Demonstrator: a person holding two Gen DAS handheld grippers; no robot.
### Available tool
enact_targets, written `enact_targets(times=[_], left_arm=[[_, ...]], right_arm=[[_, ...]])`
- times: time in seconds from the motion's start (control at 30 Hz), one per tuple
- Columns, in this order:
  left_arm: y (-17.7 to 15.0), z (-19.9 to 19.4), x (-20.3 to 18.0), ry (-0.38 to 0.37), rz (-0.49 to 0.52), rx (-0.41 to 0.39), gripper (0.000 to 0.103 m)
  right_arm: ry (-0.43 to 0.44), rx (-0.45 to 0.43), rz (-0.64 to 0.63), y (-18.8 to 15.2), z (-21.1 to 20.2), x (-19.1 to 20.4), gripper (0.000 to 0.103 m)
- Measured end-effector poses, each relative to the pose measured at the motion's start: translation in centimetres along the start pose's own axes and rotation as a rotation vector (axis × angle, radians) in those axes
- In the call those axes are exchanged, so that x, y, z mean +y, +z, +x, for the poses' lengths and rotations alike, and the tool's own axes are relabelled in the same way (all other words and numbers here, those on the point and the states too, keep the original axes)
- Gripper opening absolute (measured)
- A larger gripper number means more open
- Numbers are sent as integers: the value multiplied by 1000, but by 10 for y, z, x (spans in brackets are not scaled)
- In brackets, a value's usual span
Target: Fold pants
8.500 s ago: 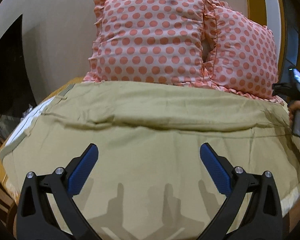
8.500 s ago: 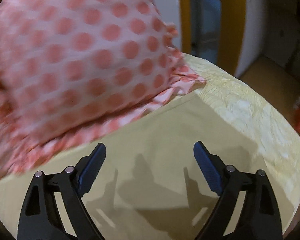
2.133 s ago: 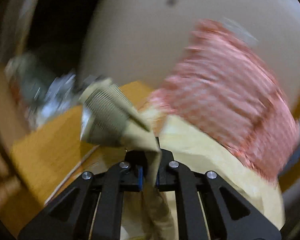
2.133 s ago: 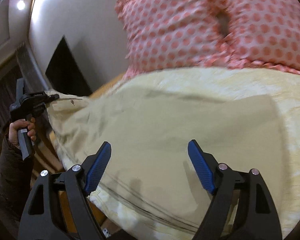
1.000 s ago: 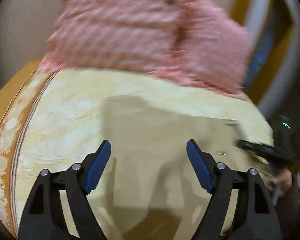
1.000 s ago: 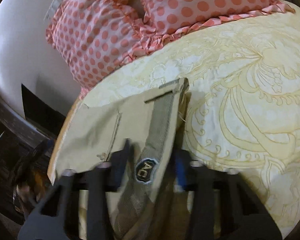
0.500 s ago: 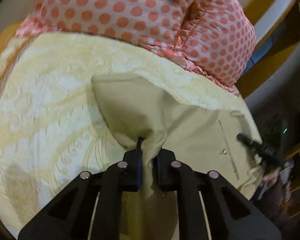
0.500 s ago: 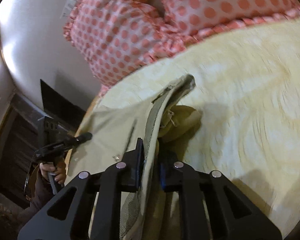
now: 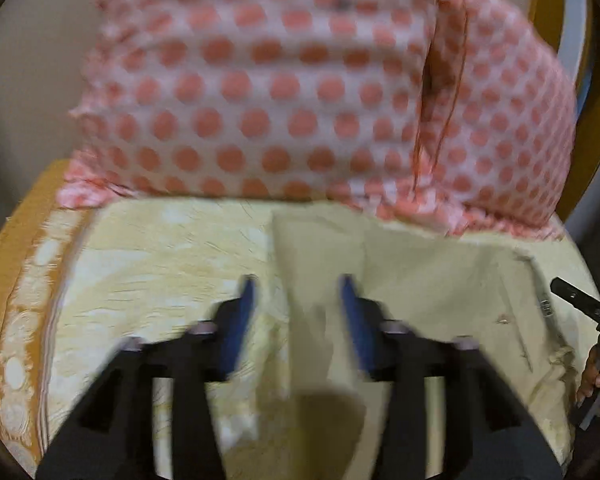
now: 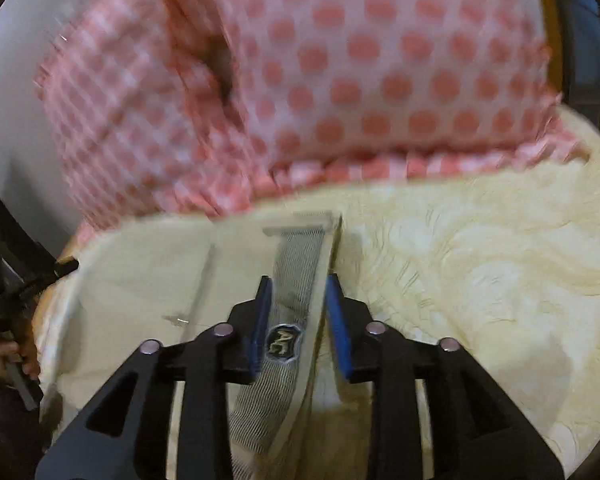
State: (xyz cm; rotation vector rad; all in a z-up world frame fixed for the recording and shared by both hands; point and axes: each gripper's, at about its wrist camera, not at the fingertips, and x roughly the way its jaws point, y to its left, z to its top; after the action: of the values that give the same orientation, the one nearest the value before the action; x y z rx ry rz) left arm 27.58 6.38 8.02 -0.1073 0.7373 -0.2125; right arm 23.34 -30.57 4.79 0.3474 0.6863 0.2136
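Folded beige pants (image 9: 428,292) lie on the yellow patterned bedspread (image 9: 160,264). My left gripper (image 9: 298,284) is open above the pants' left folded edge, holding nothing. In the right wrist view the pants (image 10: 148,280) lie to the left, with the grey striped inner waistband (image 10: 296,264) and its badge turned up. My right gripper (image 10: 298,284) is open with the waistband lying between its blue pads, not clamped. The right gripper also shows at the right edge of the left wrist view (image 9: 580,304).
Two pink polka-dot pillows (image 9: 300,88) stand against the wall behind the pants, also seen in the right wrist view (image 10: 340,72). The bed's orange wooden edge (image 9: 4,240) runs along the left. The other hand-held gripper (image 10: 24,280) is at the left edge.
Both grippers were shut on the pants half a second ago and have opened, letting the cloth drop flat onto the bedspread. Both views now face the pillows more squarely.
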Motion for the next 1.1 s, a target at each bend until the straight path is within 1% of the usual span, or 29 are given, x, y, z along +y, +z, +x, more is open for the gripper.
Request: enact_targets(times=[0.03, 0.07, 0.1, 0.13, 0.17, 0.2, 0.23, 0.27, 0.3, 0.33, 0.37, 0.4, 0.43, 0.47, 0.5, 0.53, 0.57, 0.6, 0.67, 0.7, 0.77, 0.87, 0.9, 0.97, 1.07, 1.1], left_arm=[[-3, -10, 3, -46, -16, -14, 57], [-9, -19, 2, -148, -40, -1, 57], [-14, -21, -2, -214, -47, 25, 59], [-19, -20, -7, -265, -49, 52, 61], [-26, -12, -17, -313, -44, 107, 61], [-31, -3, -22, -323, -40, 147, 61], [-38, 12, -28, -303, -33, 207, 61], [-46, 29, -32, -244, -17, 257, 58], [-50, 36, -33, -209, -2, 269, 48], [-52, 30, -35, -190, 12, 231, 52], [-55, 18, -37, -152, 21, 222, 57], [-58, 6, -39, -140, 28, 206, 64], [-64, -10, -41, -123, 44, 170, 75], [-74, -32, -44, -92, 73, 115, 82], [-83, -46, -46, -66, 92, 84, 93], [-95, -62, -48, -38, 110, 59, 96], [-112, -76, -51, -14, 121, 45, 97], [-123, -85, -50, 1, 118, 45, 101], [-144, -97, -49, 45, 104, 48, 101], [-157, -100, -50, 95, 93, 53, 101], [-172, -99, -49, 147, 81, 61, 101], [-184, -95, -50, 167, 71, 62, 101], [-187, -93, -49, 167, 67, 67, 101], [-190, -90, -51, 193, 84, 52, 101], [-194, -91, -52, 190, 86, 22, 101], [-195, -92, -51, 191, 84, 13, 101]], right_arm=[[66, -30, 17, -2, -13, 2, 69], [155, -24, 38, -6, -20, 6, 74], [221, 0, 53, -9, -21, 10, 75], [306, 56, 85, -15, -16, 14, 75], [353, 106, 114, -20, -8, 15, 75], [383, 170, 157, -26, 4, 15, 75], [354, 229, 207, -32, 17, 11, 74], [344, 263, 257, -36, 27, 3, 72], [375, 238, 322, -36, 27, -6, 70], [354, 251, 356, -35, 25, -9, 64], [306, 244, 360, -36, 16, -8, 64], [261, 225, 329, -38, 6, -2, 72], [188, 183, 246, -43, -12, 12, 86], [140, 142, 176, -49, -24, 25, 91], [106, 109, 109, -59, -37, 35, 95], [84, 95, 35, -74, -48, 51, 96], [41, 84, -15, -87, -52, 62, 96], [-27, 65, -73, -104, -58, 76, 96], [-37, 70, -113, -128, -60, 86, 97], [-46, 78, -114, -138, -60, 90, 97], [-91, 70, -142, -158, -59, 98, 97], [-174, 32, -209, -175, -57, 110, 97], [-187, 25, -224, -178, -57, 112, 97], [-201, 13, -229, -183, -56, 114, 97], [-243, -13, -257, -193, -58, 118, 98], [-249, -29, -248, -196, -60, 117, 100]])
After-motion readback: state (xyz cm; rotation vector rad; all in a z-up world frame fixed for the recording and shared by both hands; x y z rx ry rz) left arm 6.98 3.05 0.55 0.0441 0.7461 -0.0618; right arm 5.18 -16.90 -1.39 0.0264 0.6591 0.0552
